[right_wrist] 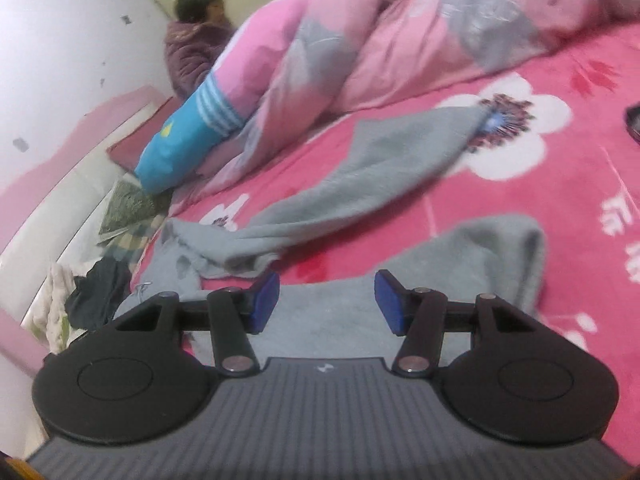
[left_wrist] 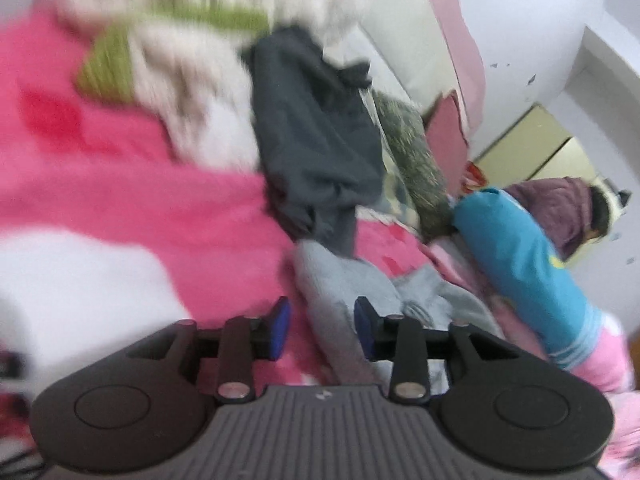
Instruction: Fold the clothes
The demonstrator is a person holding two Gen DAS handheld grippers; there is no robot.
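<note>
Pink floral blanket (right_wrist: 500,216) covers the bed, with a rumpled pink and grey quilt (right_wrist: 360,32) heaped at its far side. Spread across the blanket lies a grey sweater (right_wrist: 340,184), one sleeve stretched out, the body nearest the camera. Beside it sits a dark garment (left_wrist: 316,136). Both tongs hover over the sweater: the right gripper (right_wrist: 326,300) and left gripper (left_wrist: 322,328) have jaws parted, gripping nothing.

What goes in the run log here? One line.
left claw: open, empty | right claw: open, empty | grey garment: unfolded on pink bedspread
</note>
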